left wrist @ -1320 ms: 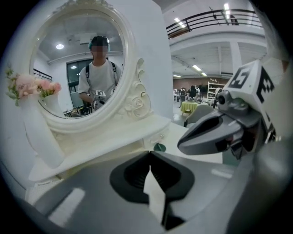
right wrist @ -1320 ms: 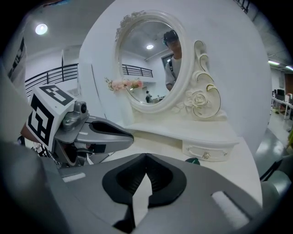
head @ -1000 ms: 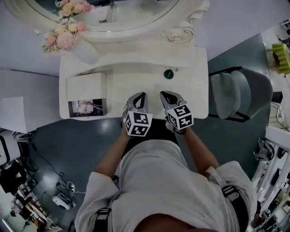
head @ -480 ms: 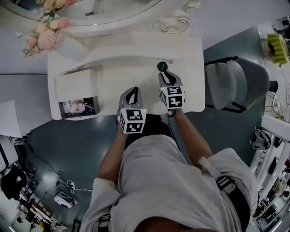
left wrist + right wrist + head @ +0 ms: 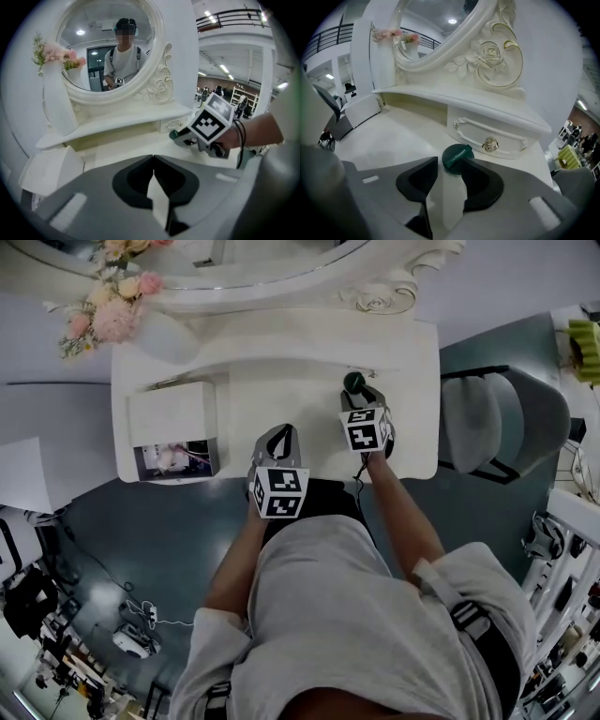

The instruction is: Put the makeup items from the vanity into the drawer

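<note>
A round dark green compact (image 5: 353, 382) (image 5: 457, 157) lies on the white vanity top (image 5: 272, 390), in front of a small shut drawer with a gold knob (image 5: 490, 144). My right gripper (image 5: 360, 397) (image 5: 450, 165) is open. Its jaws have just been opening, and the compact's near edge sits at their tips without either pad pressing on it. My left gripper (image 5: 280, 436) (image 5: 152, 158) is shut and empty above the vanity's front edge. The left gripper view shows the right gripper (image 5: 183, 139) ahead on the right. At the vanity's left, an open drawer (image 5: 174, 461) holds several makeup items.
A white vase of pink flowers (image 5: 159, 332) stands at the back left, below the oval mirror (image 5: 110, 47). A raised shelf (image 5: 454, 105) runs along the back of the vanity. A grey chair (image 5: 506, 432) stands to the right of the vanity.
My right gripper has moved forward and down to the green compact, and its jaws have gone from shut to open. The left gripper has shifted only a little.
</note>
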